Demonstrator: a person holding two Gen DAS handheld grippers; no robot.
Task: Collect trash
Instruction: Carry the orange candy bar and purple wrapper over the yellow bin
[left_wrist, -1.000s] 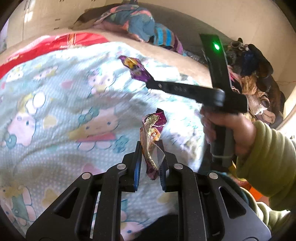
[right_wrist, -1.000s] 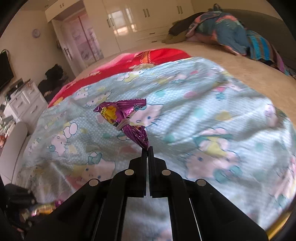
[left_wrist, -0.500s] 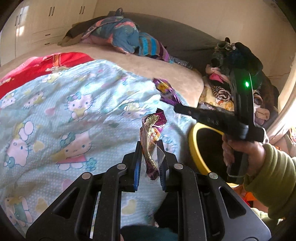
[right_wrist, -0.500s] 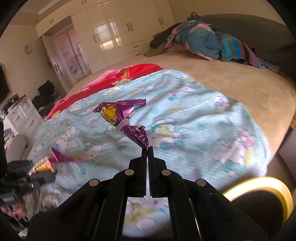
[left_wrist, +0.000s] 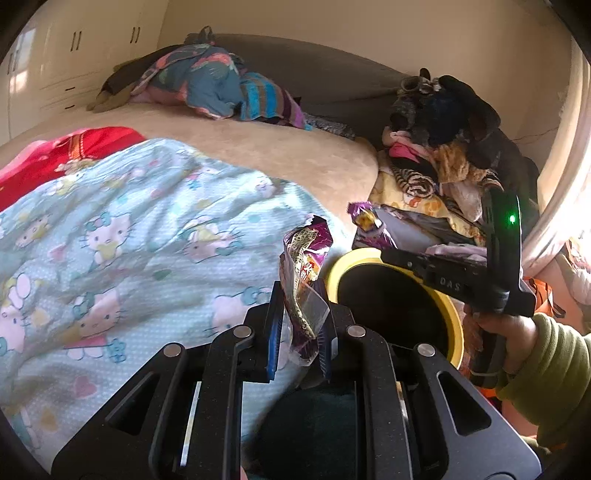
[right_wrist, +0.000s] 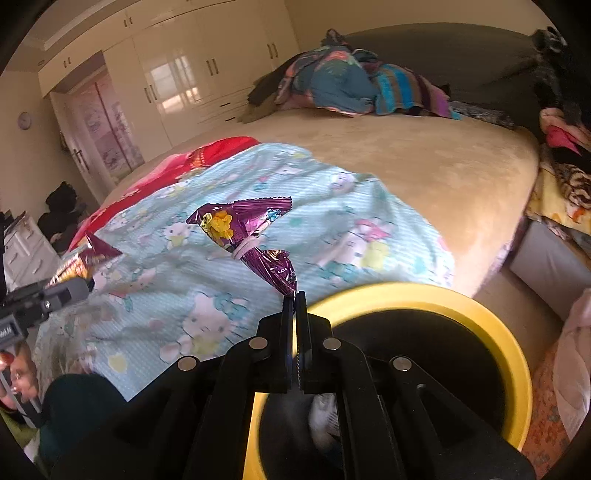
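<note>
My left gripper (left_wrist: 299, 325) is shut on a crumpled purple and gold snack wrapper (left_wrist: 304, 273), held above the bed's edge, just left of a yellow-rimmed black trash bin (left_wrist: 452, 317). My right gripper (right_wrist: 294, 295) is shut on a purple foil wrapper (right_wrist: 251, 229) and holds it over the near rim of the bin (right_wrist: 509, 343). In the left wrist view the right gripper (left_wrist: 384, 254) reaches over the bin with its wrapper (left_wrist: 365, 219). White trash lies inside the bin (right_wrist: 325, 421).
A bed with a Hello Kitty blanket (left_wrist: 110, 236) and a beige cover (right_wrist: 424, 158) lies to the left. Piled clothes (left_wrist: 443, 162) stand behind the bin. Bundled bedding (right_wrist: 351, 85) lies at the bed's far end. Wardrobes (right_wrist: 177, 85) line the far wall.
Both grippers have swung right, away from over the blanket toward the bin, each still holding its wrapper. The right gripper now hangs over the bin's rim.
</note>
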